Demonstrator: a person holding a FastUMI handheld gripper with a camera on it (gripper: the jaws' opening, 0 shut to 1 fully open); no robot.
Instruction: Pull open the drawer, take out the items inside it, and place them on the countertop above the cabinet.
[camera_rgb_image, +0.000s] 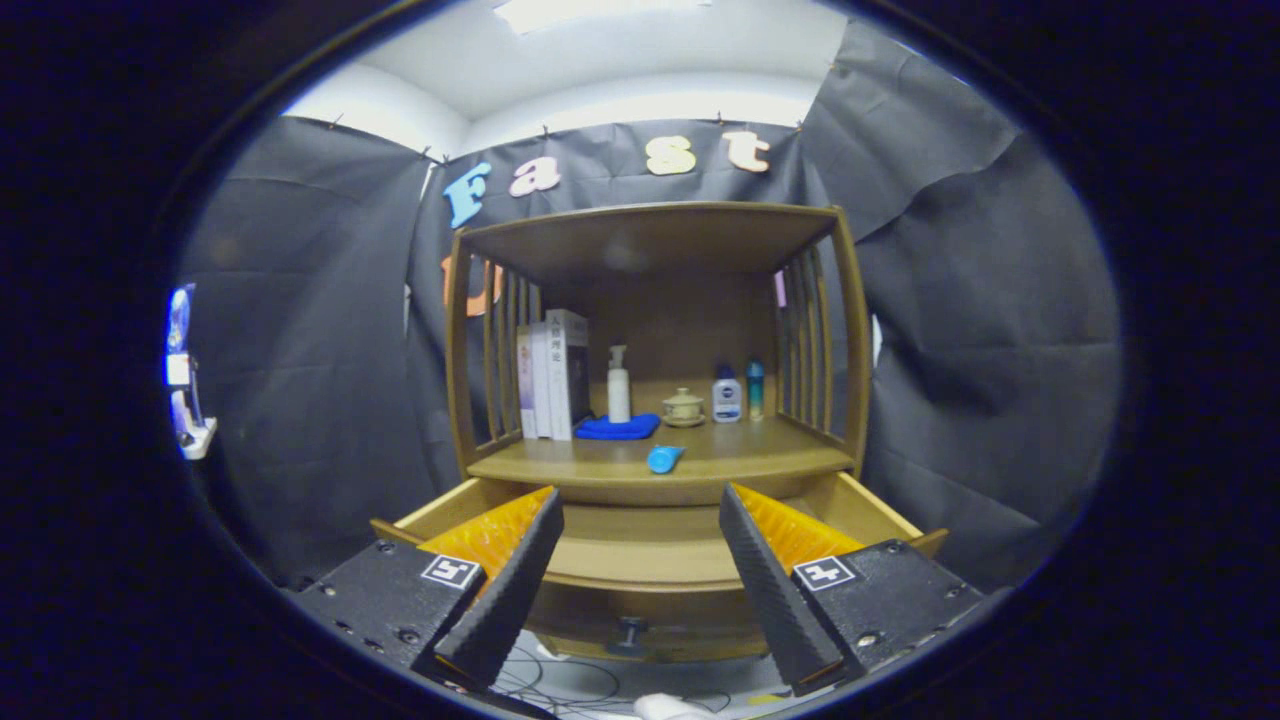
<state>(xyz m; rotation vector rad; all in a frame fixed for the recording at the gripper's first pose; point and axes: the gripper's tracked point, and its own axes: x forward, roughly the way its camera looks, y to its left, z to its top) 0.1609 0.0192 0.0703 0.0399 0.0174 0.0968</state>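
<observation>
While the gripper (640, 500) is hovering with its fingers spread wide and gripping nothing, the drawer (640, 545) is standing pulled open just ahead of and below them, its knob (631, 632) showing between them. Beyond the fingertips, a small blue item (664, 458) is lying on the countertop (780, 458), with books (552, 374), a pump bottle (619, 385), a blue cloth (617, 428) and a small lidded pot (683, 406) sitting farther back.

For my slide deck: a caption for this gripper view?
Open gripper empty above the pulled-out drawer; blue cup lies on the countertop.
</observation>
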